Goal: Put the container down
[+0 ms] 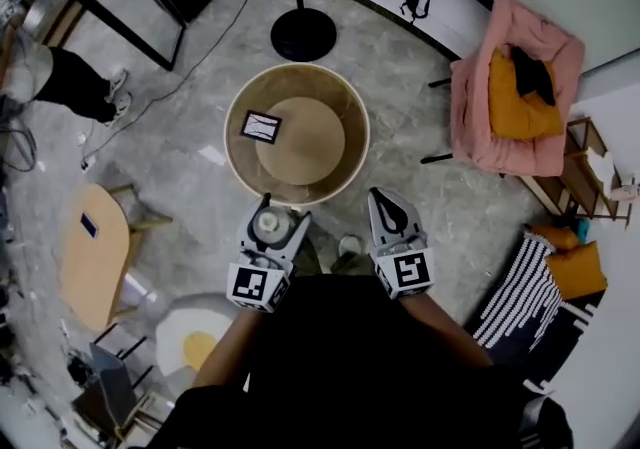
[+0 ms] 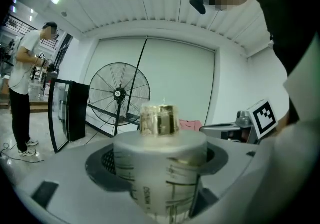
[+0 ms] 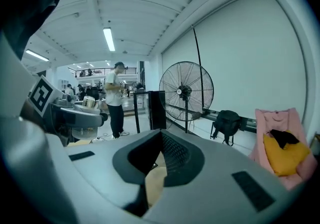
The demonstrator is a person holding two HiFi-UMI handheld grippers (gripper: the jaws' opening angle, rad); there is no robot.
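Round table [image 1: 310,142] near gold-capped, graduated container [image 2: 160,168]

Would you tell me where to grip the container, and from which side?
Its round body below the gold cap, from the side, as the left gripper does: the container stands upright and its wall fits the jaws' curved recesses.

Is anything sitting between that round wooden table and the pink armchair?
No. The head view shows only bare grey floor between the round table and the pink armchair, apart from the chair's own thin dark legs.
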